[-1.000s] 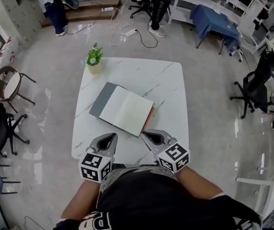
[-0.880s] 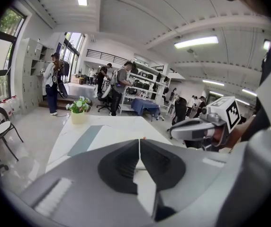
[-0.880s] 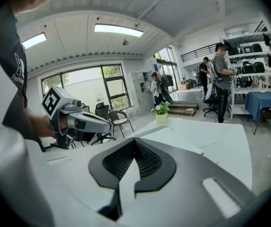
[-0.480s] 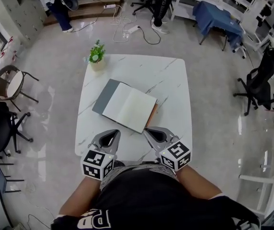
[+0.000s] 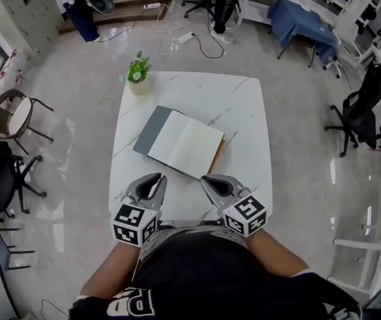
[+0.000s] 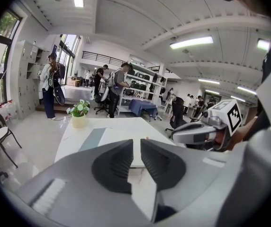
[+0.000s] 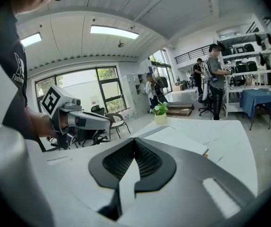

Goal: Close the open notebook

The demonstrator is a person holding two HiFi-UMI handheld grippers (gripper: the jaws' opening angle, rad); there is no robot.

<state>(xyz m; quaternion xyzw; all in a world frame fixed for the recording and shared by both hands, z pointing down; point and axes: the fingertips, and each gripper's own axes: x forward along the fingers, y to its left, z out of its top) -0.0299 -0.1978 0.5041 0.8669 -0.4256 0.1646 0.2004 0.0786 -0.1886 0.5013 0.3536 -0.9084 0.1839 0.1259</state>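
The open notebook (image 5: 184,142) lies at the middle of the white marble table (image 5: 244,112), cream pages up, with a grey cover (image 5: 150,131) showing at its left and an orange edge at its right. Both grippers hover over the table's near edge, just short of the notebook. My left gripper (image 5: 158,177) has a narrow gap between its jaws and holds nothing; in the left gripper view (image 6: 136,143) the notebook (image 6: 94,137) lies beyond it. My right gripper (image 5: 205,178) is shut and empty, its tips touching (image 7: 134,142), with the notebook (image 7: 173,138) ahead of it.
A small potted plant (image 5: 138,74) stands at the table's far left corner. Chairs (image 5: 10,122) stand on the floor to the left, office chairs (image 5: 357,119) to the right. Several people stand by shelves at the far end of the room.
The head view has shifted a little, so the table sits slightly higher and further right in the frame. Both grippers hold nearly the same place at the near edge.
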